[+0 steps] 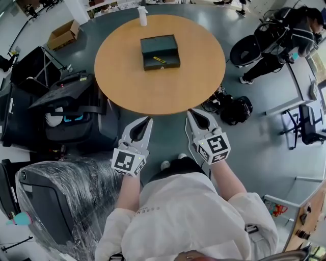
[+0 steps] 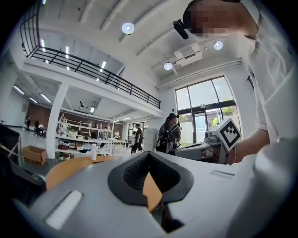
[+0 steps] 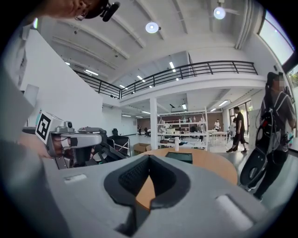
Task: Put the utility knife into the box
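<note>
A dark box [image 1: 160, 51] sits on the round wooden table [image 1: 127, 76], and a small yellow utility knife [image 1: 160, 60] lies in its near part. Both grippers hang short of the table's near edge, close to my body. My left gripper [image 1: 146, 120] is shut and empty, and my right gripper [image 1: 192, 112] is the same. In the left gripper view the left gripper [image 2: 149, 154] has its jaws pressed together in front of the table [image 2: 65, 169]. In the right gripper view the right gripper [image 3: 149, 158] is also shut, with the box [image 3: 180, 157] far ahead.
A white spray bottle [image 1: 142, 15] stands at the table's far edge. Black equipment cases [image 1: 71, 112] and a plastic-wrapped chair [image 1: 61, 199] crowd the left. A backpack [image 1: 235, 108] lies on the floor at right, near a person [image 1: 275, 41]. A cardboard box [image 1: 63, 34] sits far left.
</note>
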`<state>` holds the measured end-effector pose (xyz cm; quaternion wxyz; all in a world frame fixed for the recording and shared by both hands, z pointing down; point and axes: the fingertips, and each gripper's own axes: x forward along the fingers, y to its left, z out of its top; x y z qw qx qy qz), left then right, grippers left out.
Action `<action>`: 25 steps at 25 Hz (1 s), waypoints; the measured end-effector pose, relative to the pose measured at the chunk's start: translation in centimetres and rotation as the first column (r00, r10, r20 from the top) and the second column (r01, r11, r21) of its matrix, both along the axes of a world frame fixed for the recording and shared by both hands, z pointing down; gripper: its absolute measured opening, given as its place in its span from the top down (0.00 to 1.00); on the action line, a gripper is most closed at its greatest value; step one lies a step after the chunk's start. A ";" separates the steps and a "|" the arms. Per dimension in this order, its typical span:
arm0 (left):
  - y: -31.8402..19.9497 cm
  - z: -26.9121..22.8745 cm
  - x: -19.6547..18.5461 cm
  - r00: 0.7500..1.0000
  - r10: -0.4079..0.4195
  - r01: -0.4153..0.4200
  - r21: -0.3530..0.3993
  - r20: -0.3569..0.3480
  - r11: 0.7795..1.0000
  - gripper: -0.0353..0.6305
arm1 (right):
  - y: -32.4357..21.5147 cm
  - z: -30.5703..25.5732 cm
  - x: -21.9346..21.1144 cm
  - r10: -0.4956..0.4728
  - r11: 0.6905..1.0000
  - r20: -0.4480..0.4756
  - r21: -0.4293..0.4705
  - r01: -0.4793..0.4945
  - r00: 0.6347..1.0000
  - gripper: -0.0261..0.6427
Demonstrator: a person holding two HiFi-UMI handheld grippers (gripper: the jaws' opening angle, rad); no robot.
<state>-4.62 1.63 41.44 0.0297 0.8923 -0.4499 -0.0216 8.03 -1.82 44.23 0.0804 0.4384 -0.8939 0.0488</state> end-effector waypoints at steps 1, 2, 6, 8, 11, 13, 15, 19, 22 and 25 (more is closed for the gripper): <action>0.3 -0.2 0.0 1.000 -0.002 0.002 0.005 -0.001 1.000 0.92 | 0.4 0.0 0.0 0.000 1.000 0.002 -0.003 0.000 1.000 0.97; 0.4 -0.4 0.0 1.000 -0.004 0.004 0.011 -0.002 1.000 0.92 | 0.7 0.0 0.1 0.000 1.000 0.004 -0.007 0.000 1.000 0.97; 0.6 -1.1 -0.1 1.000 -0.015 0.015 0.034 -0.001 0.999 0.92 | 1.1 0.0 -0.3 -0.015 1.000 0.002 -0.013 0.015 1.000 0.97; 0.7 -1.2 0.0 1.000 -0.019 0.019 0.036 -0.006 0.999 0.92 | 1.1 0.0 -0.6 -0.031 0.999 -0.006 -0.017 0.030 1.000 0.97; 0.9 -1.3 0.0 1.000 -0.022 0.022 0.036 -0.008 0.999 0.92 | 1.1 -0.4 -0.9 -0.040 0.999 -0.007 -0.012 0.040 0.999 0.97; 0.9 -1.5 0.0 1.000 -0.023 0.023 0.042 -0.005 0.999 0.92 | 1.1 -0.6 -1.1 -0.042 0.999 -0.004 -0.005 0.042 0.999 0.97; 0.8 -1.8 0.0 1.000 -0.024 0.024 0.048 -0.003 0.999 0.92 | 1.1 -0.8 -1.2 -0.045 0.999 -0.004 -0.001 0.045 0.999 0.97; 0.6 -2.6 -0.2 0.999 -0.036 0.036 0.052 -0.008 0.998 0.92 | 1.3 -1.0 -1.3 -0.047 0.999 -0.011 0.006 0.047 0.999 0.97; 0.6 -2.2 -0.2 0.999 -0.034 0.034 0.058 -0.007 0.998 0.92 | 1.3 -1.0 -1.2 -0.041 0.999 -0.020 0.007 0.041 0.999 0.97; 0.6 -2.2 -0.1 1.000 -0.028 0.029 0.064 -0.006 0.998 0.92 | 1.2 -1.2 -1.1 -0.031 0.999 -0.022 0.011 0.031 0.999 0.97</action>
